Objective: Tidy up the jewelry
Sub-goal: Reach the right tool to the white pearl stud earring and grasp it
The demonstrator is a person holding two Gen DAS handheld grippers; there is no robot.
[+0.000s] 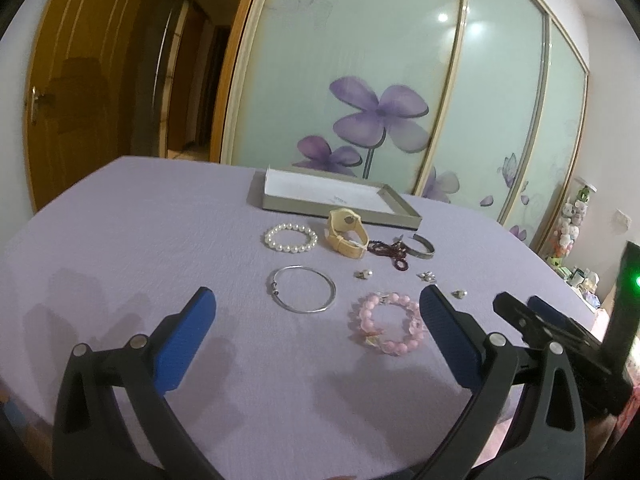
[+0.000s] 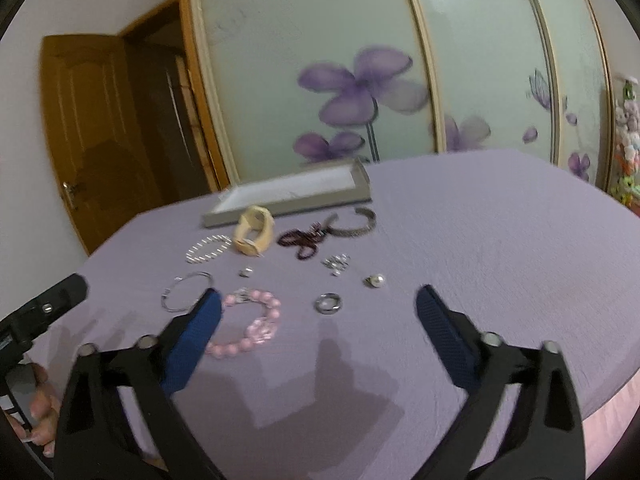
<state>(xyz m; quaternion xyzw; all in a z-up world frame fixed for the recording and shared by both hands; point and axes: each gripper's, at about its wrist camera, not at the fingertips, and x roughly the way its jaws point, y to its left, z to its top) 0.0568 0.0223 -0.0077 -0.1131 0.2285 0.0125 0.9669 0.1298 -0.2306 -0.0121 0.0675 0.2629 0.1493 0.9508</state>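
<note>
Jewelry lies spread on a lilac cloth in front of a shallow grey tray point(image 1: 400, 216) point(image 2: 352, 196) with a white lining. There is a pearl bracelet point(image 1: 291, 238) point(image 2: 208, 249), a cream watch point(image 1: 346, 233) point(image 2: 254, 231), a dark red bead string point(image 1: 390, 252) point(image 2: 302, 240), a silver cuff point(image 1: 422, 247) point(image 2: 356, 224), a thin silver bangle point(image 1: 302, 289) point(image 2: 185, 292) and a pink bead bracelet point(image 1: 386, 325) point(image 2: 252, 322). Small earrings point(image 1: 363, 274) point(image 2: 336, 263), a pearl piece point(image 2: 375, 280) and a ring point(image 2: 329, 303) lie nearby. My left gripper point(image 1: 318, 300) is open above the bangle. My right gripper point(image 2: 318, 300) is open above the ring, empty.
The cloth-covered surface point(image 1: 160, 240) point(image 2: 500, 240) ends at a rounded edge on the right. Behind it stand sliding doors point(image 1: 360, 80) painted with purple flowers and a wooden door point(image 1: 80, 100) at the left. A hand point(image 2: 40, 412) holds the left tool at the lower left.
</note>
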